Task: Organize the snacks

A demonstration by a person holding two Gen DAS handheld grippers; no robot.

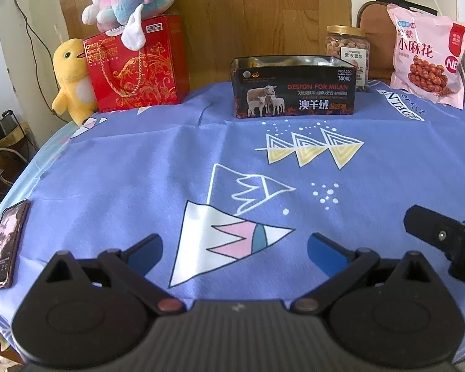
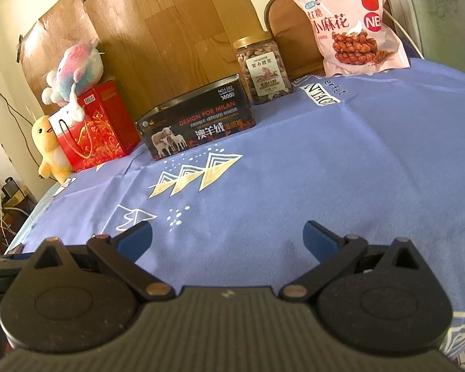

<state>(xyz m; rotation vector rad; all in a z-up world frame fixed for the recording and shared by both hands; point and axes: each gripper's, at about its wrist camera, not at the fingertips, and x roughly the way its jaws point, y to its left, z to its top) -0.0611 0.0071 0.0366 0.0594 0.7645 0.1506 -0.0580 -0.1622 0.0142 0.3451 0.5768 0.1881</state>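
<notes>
Snacks all sit along the back of the bench (image 1: 139,170) in the left wrist view: red gift box (image 1: 139,65), open black tin (image 1: 294,93) mid-row, nut jar (image 1: 348,46) just behind its right end, pink twist-snack bag (image 1: 427,59) far right. Left tongs (image 1: 235,248) hang spread apart, gripping nothing, well short of everything.

Right wrist view, same deal: right tongs (image 2: 228,238) wide apart and empty over bare cloth. Jar (image 2: 263,68) and bag (image 2: 353,24) are nearest this side, so I'd probably go for the jar first, squeeze it at mid-height and keep it upright into the tin (image 2: 198,124).
</notes>
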